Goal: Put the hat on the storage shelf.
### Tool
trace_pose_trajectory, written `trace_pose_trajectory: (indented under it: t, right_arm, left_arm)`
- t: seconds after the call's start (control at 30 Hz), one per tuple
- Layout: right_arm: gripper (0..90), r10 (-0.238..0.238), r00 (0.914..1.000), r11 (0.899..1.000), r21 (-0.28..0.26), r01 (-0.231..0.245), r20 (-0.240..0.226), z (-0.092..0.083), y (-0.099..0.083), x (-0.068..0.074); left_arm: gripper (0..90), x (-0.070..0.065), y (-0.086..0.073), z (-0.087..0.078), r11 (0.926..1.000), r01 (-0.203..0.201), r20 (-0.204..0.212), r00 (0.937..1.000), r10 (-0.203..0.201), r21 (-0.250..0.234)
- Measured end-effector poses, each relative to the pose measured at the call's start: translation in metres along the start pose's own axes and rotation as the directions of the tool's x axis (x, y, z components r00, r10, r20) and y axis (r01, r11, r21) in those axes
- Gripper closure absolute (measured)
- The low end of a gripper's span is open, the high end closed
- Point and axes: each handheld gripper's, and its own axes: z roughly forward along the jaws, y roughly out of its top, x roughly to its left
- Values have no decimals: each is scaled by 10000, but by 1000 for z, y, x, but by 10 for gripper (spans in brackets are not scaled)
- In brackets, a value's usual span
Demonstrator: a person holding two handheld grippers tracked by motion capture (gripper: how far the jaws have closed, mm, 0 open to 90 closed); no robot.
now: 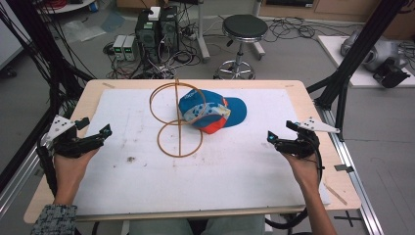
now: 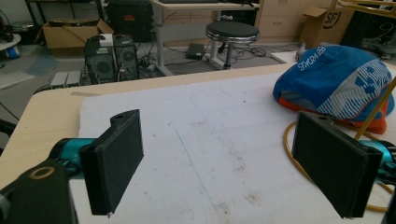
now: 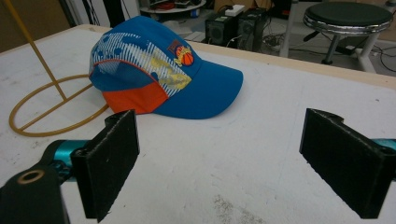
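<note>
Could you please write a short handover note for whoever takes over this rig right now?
Left tongs: open, holding nothing, at the mat's left edge.
Right tongs: open, holding nothing, at the mat's right edge.
Cap: lies on the white mat, apart from both tongs, beside the yellow wire stand.
Done: nothing visible; the cap looks untouched.
Left: probably grasping the cap and putting it on the stand.

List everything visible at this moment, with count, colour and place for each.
cap: one, blue with orange and white, centre-far on the sheet, beside the stand
wire stand: one, yellow-tan, ring base and upright ring, centre of the sheet
sheet: one, white, covering the table
table: one, light wood
stool: one, black seat, floor beyond the table
computer towers: two, black, floor beyond
left gripper: one, black, open, left edge
right gripper: one, black, open, right edge
</note>
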Motion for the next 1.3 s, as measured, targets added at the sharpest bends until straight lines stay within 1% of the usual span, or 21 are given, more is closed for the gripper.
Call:
trace_pose_trajectory:
  t: [0.17,0.33,0.4,0.5,0.53,0.67,0.7,0.73,0.83,0.9,0.93,1.0,1.03,1.07,1.13,1.2,1.23,1.27,1.3]
  right_arm:
    - [111,16,10000,10000,4,-16,0,0,-1,0]
    - [111,-57,10000,9999,-164,56,-62,0,2,1]
    - [111,-103,9999,9998,-158,102,-91,1,2,1]
    - [111,-351,9992,9990,-265,346,-171,3,6,2]
    - [111,-351,9992,9990,-265,346,-171,3,6,2]
    - [112,-524,9981,9984,-223,517,-322,13,14,3]
    - [152,-700,9958,9970,-371,678,-593,21,21,3]
    - [152,-700,9958,9970,-371,678,-593,21,21,3]
    - [152,-847,9928,9962,-278,827,-842,33,29,5]
    - [158,-1165,9871,9931,-248,1145,-1098,48,40,8]
    - [158,-1165,9871,9931,-248,1145,-1098,48,40,8]
    - [159,-1409,9818,9900,-196,1396,-1274,59,50,11]
    - [162,-1552,9793,9878,-302,1526,-1302,63,52,13]
    - [162,-1777,9721,9841,-252,1760,-1528,75,62,18]
    - [163,-1957,9671,9806,-254,1941,-1625,85,69,23]
    - [162,-2218,9590,9750,-307,2199,-1766,99,78,30]
    - [162,-2218,9590,9750,-307,2199,-1766,99,78,30]
    - [162,-2251,9573,9742,-278,2238,-1812,104,80,32]
    - [162,-2425,9499,9701,-363,2401,-1974,118,87,37]
  left_arm:
    - [168,0,0,0,10000,17,-15,10000,-17,28]
    - [168,1,1,-1,10000,48,-2,10000,-48,-29]
    - [168,0,1,-1,10000,84,18,10000,-84,-16]
    - [168,0,1,-1,9999,83,60,9999,-84,56]
    - [168,0,1,-1,9999,90,79,9999,-91,80]
    - [168,0,1,0,9999,100,105,9999,-101,64]
    - [168,0,1,1,9999,99,93,9999,-100,93]
    - [169,0,1,1,9999,99,93,9999,-100,93]
    - [169,-1,1,1,9999,79,115,9999,-80,88]
    - [169,-1,1,1,9999,82,133,9999,-83,102]
    - [169,-1,1,1,9999,58,120,9999,-60,110]
    - [169,0,0,2,9999,82,127,9999,-83,134]
    - [169,0,0,2,9999,94,138,9999,-96,126]
    - [169,0,0,2,9999,85,129,9999,-87,129]
    - [169,0,0,3,9999,108,128,9999,-109,130]
    - [170,0,0,3,9999,102,119,9999,-104,139]
    - [170,0,0,3,9998,110,131,9999,-112,145]
    - [171,0,0,3,9999,104,123,9999,-105,131]
    - [174,0,0,3,9999,65,107,9999,-66,136]
